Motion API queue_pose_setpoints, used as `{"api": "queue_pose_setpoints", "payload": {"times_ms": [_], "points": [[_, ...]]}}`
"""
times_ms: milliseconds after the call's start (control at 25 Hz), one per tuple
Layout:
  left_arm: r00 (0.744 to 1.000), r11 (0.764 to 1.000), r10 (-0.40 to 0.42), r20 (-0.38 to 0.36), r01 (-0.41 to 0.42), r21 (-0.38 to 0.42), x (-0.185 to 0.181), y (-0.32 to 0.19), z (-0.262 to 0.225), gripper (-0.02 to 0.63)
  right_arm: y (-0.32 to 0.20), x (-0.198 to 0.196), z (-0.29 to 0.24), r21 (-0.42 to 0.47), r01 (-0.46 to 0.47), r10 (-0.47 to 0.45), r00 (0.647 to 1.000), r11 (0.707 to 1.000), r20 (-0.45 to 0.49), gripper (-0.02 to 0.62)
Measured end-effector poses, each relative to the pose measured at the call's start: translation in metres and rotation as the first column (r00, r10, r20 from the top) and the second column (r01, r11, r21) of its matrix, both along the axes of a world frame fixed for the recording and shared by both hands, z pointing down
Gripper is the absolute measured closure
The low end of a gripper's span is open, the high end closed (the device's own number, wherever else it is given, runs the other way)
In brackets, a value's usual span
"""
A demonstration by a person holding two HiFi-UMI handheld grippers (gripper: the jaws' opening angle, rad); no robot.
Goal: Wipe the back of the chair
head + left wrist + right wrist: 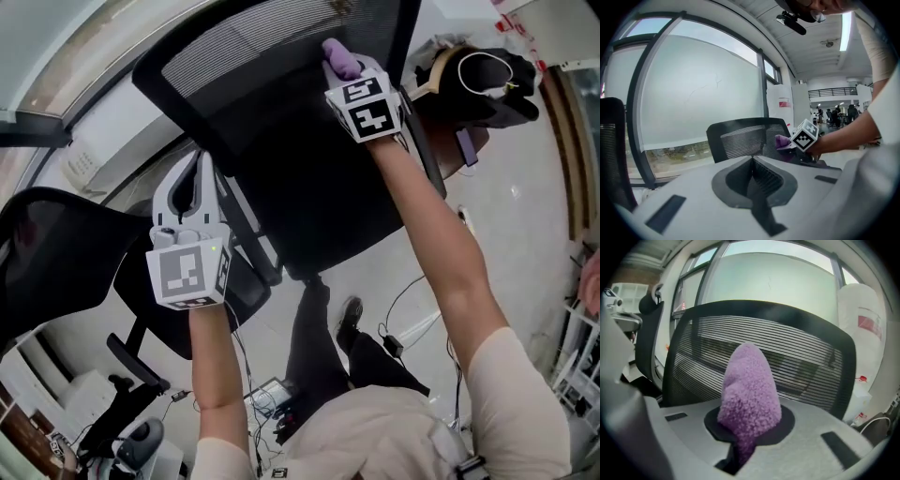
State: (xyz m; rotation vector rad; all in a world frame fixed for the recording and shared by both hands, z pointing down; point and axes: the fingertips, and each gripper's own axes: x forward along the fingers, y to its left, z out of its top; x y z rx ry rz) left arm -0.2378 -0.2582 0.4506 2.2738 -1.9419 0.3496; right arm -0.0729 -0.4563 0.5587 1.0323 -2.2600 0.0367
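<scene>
At the chair back [267, 52], our right tool [347, 75] grips the cloth [339, 56], so we should press flat and sweep evenly; our left tool [201, 171] hangs closed and empty.

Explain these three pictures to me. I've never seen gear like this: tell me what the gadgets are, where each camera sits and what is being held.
There is no robot here: a person holds a two-jaw tool in each hand. The head view comes from a camera on the person's head, looking down. The other two views look along each tool's own jaws. The right gripper is clamped on a fluffy purple cloth, held at the black mesh chair back; whether it touches is hard to confirm. The left gripper is off to the side, jaws shut on nothing. The patterned cube on each tool is part of it.
</scene>
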Motion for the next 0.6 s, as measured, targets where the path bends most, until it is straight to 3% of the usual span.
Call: {"api": "queue_pose_setpoints", "payload": {"times_ms": [160,320,600], "points": [[0.998,0.998,-0.062,0.003,0.062,-0.004,-0.031,0.020,0.002,0.600,0.058,-0.102,0.002,-0.006,0.162,-0.161,0.985,0.987,0.068,0.569],[0.993,0.993,-0.121,0.010,0.121,-0.009,-0.056,0.042,0.006,0.600,0.127,-0.202,0.005,0.004,0.365,-0.364,0.929,0.931,0.070,0.569],[0.989,0.989,-0.145,0.005,0.145,-0.017,-0.072,0.052,0.010,0.600,0.140,-0.213,0.005,0.000,0.378,-0.377,0.922,0.926,0.084,0.572]]}}
